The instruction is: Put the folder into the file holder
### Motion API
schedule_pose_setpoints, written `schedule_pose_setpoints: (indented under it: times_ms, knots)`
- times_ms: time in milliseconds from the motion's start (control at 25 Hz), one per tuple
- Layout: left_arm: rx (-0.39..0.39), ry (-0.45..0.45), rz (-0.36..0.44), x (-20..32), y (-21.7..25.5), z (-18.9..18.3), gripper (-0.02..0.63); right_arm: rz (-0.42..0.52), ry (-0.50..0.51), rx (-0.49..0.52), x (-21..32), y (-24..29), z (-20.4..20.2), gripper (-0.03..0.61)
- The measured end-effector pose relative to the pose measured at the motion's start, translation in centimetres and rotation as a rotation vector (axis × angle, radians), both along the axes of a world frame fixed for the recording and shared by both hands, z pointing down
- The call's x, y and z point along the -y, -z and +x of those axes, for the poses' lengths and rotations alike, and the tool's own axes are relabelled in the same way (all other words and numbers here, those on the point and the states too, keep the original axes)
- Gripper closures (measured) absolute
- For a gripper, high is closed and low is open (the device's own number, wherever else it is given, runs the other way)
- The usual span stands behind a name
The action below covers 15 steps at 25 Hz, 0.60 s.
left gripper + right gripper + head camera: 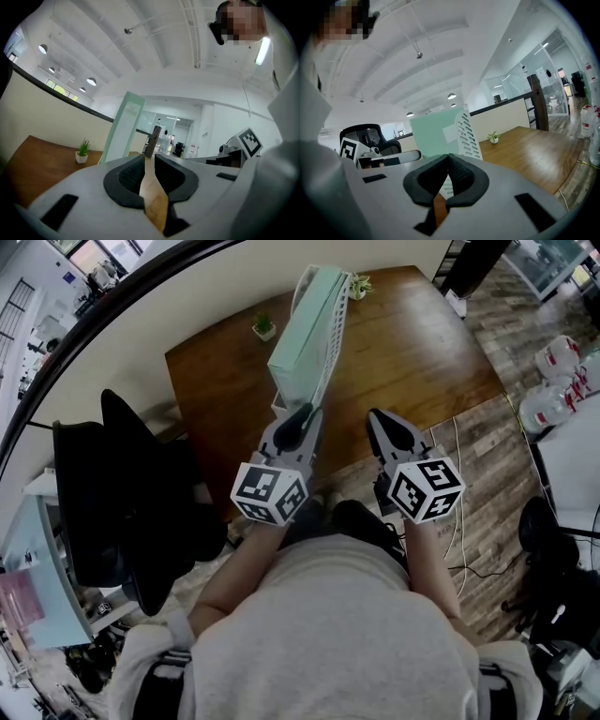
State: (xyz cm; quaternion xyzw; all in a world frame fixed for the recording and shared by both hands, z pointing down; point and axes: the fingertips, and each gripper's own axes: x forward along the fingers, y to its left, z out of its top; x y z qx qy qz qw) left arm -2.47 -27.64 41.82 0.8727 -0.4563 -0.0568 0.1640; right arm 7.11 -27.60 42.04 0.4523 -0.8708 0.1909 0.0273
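A mint-green folder (305,338) stands upright on the wooden table (412,352), against the slotted white file holder (335,329). My left gripper (298,418) is just short of the folder's near end. In the left gripper view its jaws (150,157) keep a narrow gap with only table showing through, and the folder (123,129) rises to their left, clear of them. My right gripper (382,418) hangs to the right of the holder at the table's front edge. Its fingertips (449,157) meet with nothing between them, with the folder (436,133) and holder (468,136) beyond.
Two small potted plants (264,327) (359,284) stand at the table's far edge by the wall. A black office chair (122,493) is on the left. Large water bottles (562,371) and a cable (457,521) lie on the floor to the right.
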Motion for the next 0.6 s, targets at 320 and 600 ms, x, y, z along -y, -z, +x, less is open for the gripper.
schedule_pose_setpoints:
  times_ms: [320,600]
  knots:
    - [0.015,-0.124,-0.007,0.5,-0.1,3.0,0.600,-0.003,0.007,-0.006,0.0,-0.2,0.5,0.568]
    - [0.054,-0.134,-0.046,1.8,-0.5,3.8,0.601,0.005,0.021,-0.011,0.6,-0.1,0.6,0.568]
